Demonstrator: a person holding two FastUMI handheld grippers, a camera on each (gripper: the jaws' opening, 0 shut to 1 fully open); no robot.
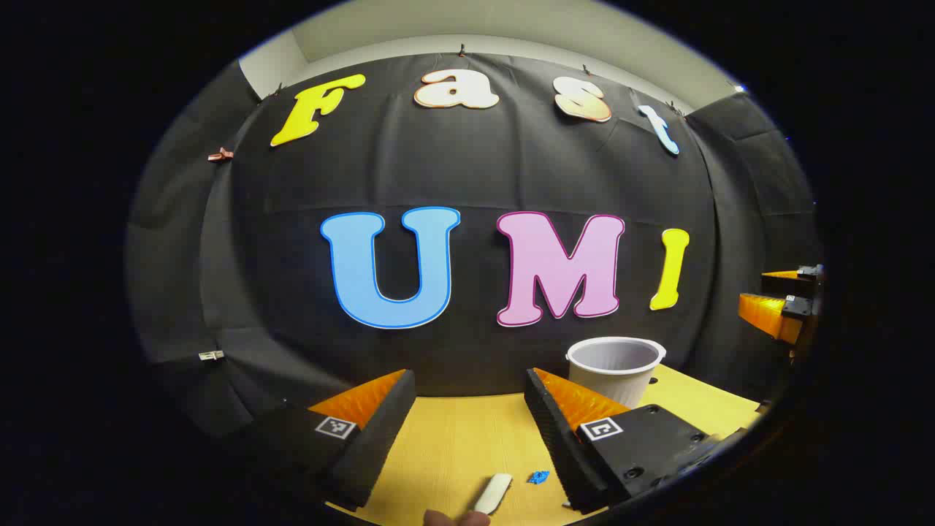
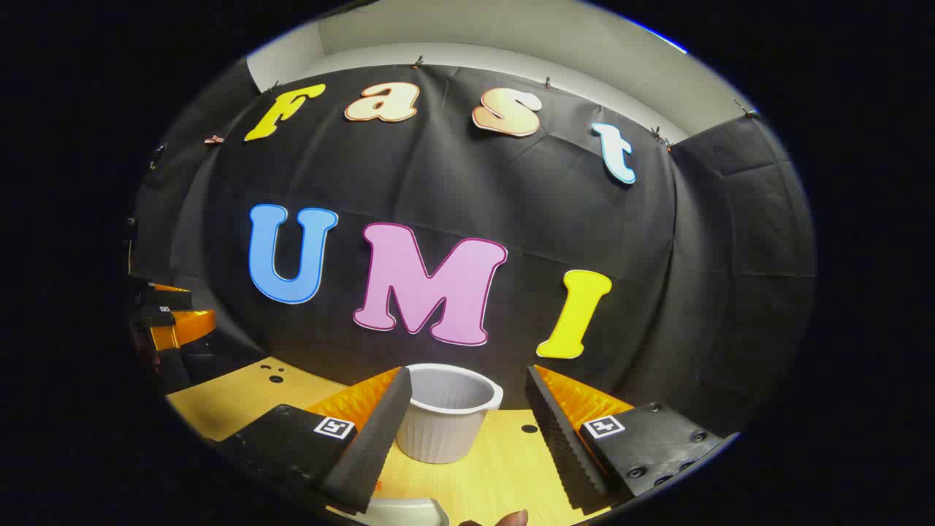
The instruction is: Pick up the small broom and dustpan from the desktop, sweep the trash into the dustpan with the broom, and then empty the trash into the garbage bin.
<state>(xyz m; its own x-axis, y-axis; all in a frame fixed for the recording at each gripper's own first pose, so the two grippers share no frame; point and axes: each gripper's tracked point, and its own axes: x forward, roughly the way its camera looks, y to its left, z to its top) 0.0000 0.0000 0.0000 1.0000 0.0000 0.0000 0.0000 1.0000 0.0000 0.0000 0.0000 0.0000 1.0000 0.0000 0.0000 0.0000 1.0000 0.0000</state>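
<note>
Wooden desktop (image 1: 453, 446) bears blue trash (image 1: 538, 477); right gripper view faces bin (image 2: 447, 413).

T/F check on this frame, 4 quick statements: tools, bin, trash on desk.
1. Both tools are open and empty. True: left tool and right tool hold nothing.
2. The garbage bin lies tipped over. False: it stands upright on the desktop.
3. A blue scrap lies on the desktop. True.
4. The bin is full of trash. False: its visible inside looks empty.
</note>
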